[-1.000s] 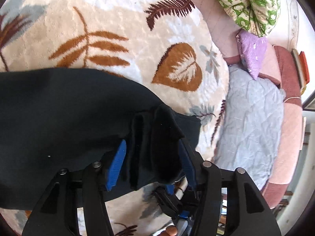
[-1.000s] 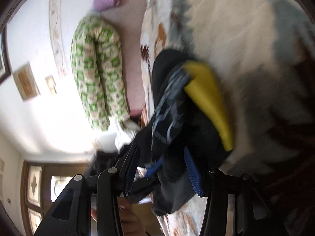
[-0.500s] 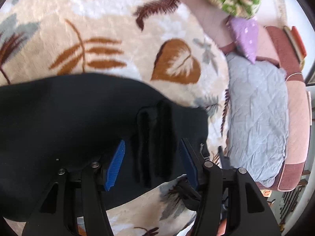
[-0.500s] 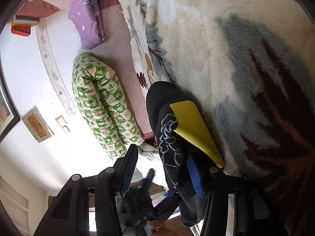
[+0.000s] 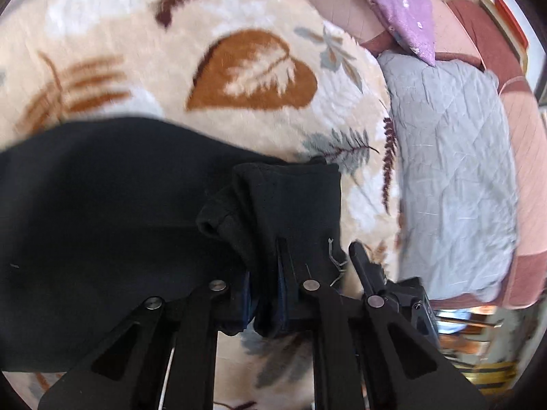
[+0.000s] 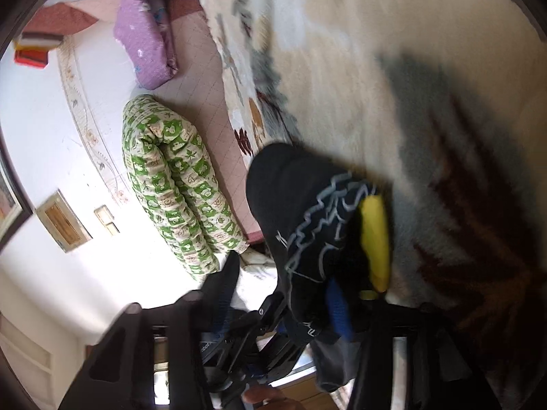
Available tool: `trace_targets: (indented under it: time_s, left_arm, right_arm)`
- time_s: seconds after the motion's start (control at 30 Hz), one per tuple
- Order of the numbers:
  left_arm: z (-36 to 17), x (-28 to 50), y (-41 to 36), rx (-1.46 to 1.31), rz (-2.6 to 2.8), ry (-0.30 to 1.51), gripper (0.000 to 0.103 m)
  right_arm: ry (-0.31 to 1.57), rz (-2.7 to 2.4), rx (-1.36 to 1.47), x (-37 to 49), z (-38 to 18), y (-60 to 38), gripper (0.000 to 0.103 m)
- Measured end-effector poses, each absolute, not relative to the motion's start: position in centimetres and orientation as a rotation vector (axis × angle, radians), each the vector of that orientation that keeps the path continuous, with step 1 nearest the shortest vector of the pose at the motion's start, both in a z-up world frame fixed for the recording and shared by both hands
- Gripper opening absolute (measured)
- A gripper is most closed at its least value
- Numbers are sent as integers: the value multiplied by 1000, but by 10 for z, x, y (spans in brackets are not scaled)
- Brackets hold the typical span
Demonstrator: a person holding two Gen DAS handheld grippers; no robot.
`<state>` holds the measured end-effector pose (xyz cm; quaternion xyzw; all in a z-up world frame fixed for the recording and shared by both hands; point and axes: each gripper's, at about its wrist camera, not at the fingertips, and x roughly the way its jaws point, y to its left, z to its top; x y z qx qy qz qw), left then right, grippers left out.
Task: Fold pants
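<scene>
Right now the left claw (image 5: 265,294) is clamping tight on a bunched fold of the black pants (image 5: 102,212), its blue pads pinched together with the cloth squeezed between them. Those pants are lying spread across the cream leaf-patterned blanket (image 5: 239,34) on the bed, the flat dark part stretching away from the claw toward the left edge of the left wrist view, and the gathered corner is rising into the claw near the blanket's edge. Just past that edge a grey quilted cover (image 5: 451,171) is lying, and beyond it a purple pillow (image 5: 407,17) is resting against the pink quilted bedding. In the right wrist view, the right claw (image 6: 283,294) is closing, with another bundle of the pants (image 6: 301,212) between its jaws; this part is showing a grey printed pattern and a yellow panel (image 6: 376,239). One blue pad (image 6: 338,311) is pressing against the cloth, while the opposite finger is standing apart from it, so the pads are not yet gripping. That bundle is lying on the same leaf-patterned blanket (image 6: 376,51), near its border with the pink bedding, where a green-and-white patterned bolster (image 6: 177,191) is lying beside the purple pillow (image 6: 143,41). A fingertip of the person is showing at the bottom edge.
</scene>
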<state>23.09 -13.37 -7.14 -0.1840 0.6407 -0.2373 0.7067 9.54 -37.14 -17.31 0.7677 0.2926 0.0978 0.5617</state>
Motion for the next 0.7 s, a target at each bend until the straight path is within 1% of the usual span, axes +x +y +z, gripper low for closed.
trace_targets:
  time_s: [0.03, 0.07, 0.1, 0.13, 0.2, 0.23, 0.27, 0.4, 0.43, 0.47, 0.5, 0.57, 0.6, 0.63, 0.67, 0.7]
  left_arm:
    - [-70, 230, -134, -397, -519, 1416, 10]
    - [-69, 229, -133, -396, -522, 1418, 10]
    - [-68, 228, -132, -399, -534, 1422, 10]
    - [-67, 226, -132, -387, -531, 1415, 10]
    - [-70, 225, -134, -350, -515, 1401, 10]
    - [-77, 226, -136, -337, -498, 1416, 10]
    - [-83, 227, -138, -340, -488, 1429, 10]
    - [-96, 230, -139, -330, -475, 1438, 12]
    - [-96, 231, -137, -348, -476, 1446, 13]
    - [-95, 232, -135, -365, -479, 1454, 14]
    - [-94, 233, -131, -390, -489, 1469, 14]
    - [-87, 232, -116, -444, -500, 1480, 14]
    - [-83, 230, -109, -451, -494, 1480, 18]
    - [-79, 228, -102, -454, -487, 1482, 27]
    - [-76, 226, -93, -450, -471, 1486, 30]
    - [-71, 223, -77, -449, -433, 1481, 30]
  right_arm:
    - [688, 231, 1790, 94, -171, -374, 25]
    - [703, 221, 1759, 93, -168, -378, 13]
    - [731, 207, 1718, 92, -166, -381, 6]
    - [747, 199, 1671, 92, -162, -383, 4]
    - [740, 184, 1524, 89, -146, -386, 4]
    - [736, 170, 1404, 88, -135, -385, 4]
    - [743, 171, 1351, 90, -131, -383, 4]
    - [811, 112, 1236, 93, -139, -377, 4]
    - [820, 109, 1228, 94, -144, -377, 1]
    - [826, 119, 1233, 96, -151, -377, 1]
    - [815, 121, 1244, 96, -153, -378, 1]
    - [825, 142, 1258, 98, -149, -379, 8]
    - [830, 153, 1286, 98, -147, -381, 11]
    - [829, 167, 1331, 95, -148, -385, 23]
    - [822, 180, 1389, 89, -148, -391, 39]
    - [810, 187, 1436, 82, -147, -397, 41]
